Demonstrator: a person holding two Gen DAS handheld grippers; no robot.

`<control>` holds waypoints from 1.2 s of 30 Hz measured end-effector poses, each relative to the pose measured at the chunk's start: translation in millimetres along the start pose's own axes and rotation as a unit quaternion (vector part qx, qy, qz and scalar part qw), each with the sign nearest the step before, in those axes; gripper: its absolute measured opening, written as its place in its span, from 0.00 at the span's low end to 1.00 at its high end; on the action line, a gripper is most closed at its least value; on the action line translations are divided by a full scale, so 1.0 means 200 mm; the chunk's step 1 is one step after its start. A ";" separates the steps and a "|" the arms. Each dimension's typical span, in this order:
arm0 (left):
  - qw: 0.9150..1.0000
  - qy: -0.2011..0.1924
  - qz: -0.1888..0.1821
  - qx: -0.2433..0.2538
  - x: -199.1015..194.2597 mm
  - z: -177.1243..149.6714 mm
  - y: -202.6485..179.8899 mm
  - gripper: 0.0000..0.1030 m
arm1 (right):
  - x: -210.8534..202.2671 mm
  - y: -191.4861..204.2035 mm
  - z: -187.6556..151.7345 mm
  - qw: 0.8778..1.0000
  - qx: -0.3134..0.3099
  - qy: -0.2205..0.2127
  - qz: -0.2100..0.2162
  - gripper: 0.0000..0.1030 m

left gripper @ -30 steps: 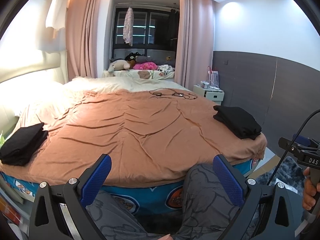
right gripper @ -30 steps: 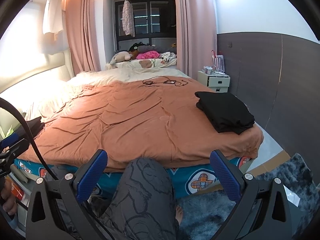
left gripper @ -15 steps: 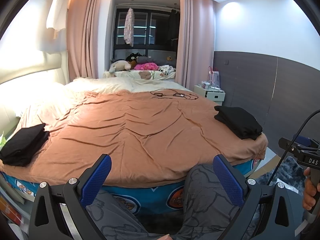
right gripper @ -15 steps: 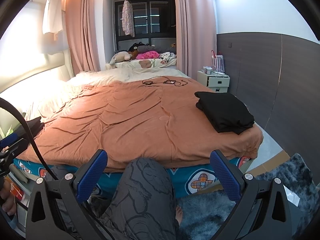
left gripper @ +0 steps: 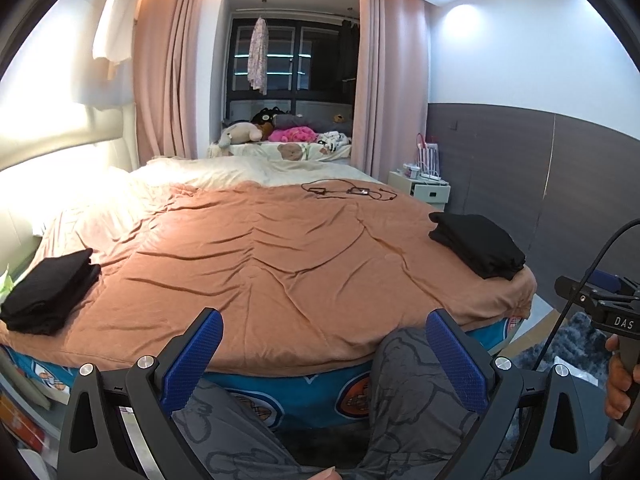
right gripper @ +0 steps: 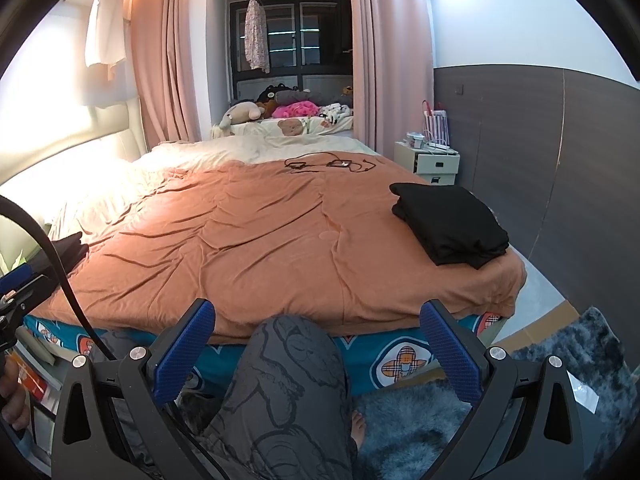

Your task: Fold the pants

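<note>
- We face a wide bed [left gripper: 280,344] covered by a rumpled rust-orange blanket [left gripper: 280,264], with a blue patterned sheet showing along its near edge.
- We see one stack of folded black pants [left gripper: 476,244] at the bed's near right corner, lying on the blanket close to the edge.
- We see a second stack of folded black pants [left gripper: 48,292] at the near left corner, well apart from the first.
- We hold the left hand-held gripper [left gripper: 324,356] low in front of the bed, its blue-padded fingers spread wide with nothing between them.
- We hold the right hand-held gripper [right gripper: 318,346] likewise, fingers spread and empty, over a knee in grey patterned trousers [right gripper: 288,392].
- A small white bedside cabinet [right gripper: 434,166] stands beyond the bed on the right.
- A tangle of thin black cables [left gripper: 348,192] lies on the far part of the blanket.
</note>
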State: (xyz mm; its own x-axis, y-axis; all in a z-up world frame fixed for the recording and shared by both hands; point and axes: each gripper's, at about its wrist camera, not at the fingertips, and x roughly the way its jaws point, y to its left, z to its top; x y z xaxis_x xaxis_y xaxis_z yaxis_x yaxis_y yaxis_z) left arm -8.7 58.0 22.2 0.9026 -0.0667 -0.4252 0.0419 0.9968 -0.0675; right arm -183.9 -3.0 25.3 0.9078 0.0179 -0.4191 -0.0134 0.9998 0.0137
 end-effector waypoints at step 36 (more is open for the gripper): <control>1.000 0.005 -0.003 -0.008 0.00 -0.01 -0.01 1.00 | 0.00 -0.03 0.01 1.000 0.001 0.004 -0.002 1.00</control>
State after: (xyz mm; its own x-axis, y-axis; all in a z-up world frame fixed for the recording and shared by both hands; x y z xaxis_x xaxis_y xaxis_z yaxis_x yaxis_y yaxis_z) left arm -9.1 56.4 20.4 0.8984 -0.0722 -0.4332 0.0397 0.9957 -0.0837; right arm -182.8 -9.0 26.7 0.9044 0.0134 -0.4265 -0.0086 0.9999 0.0132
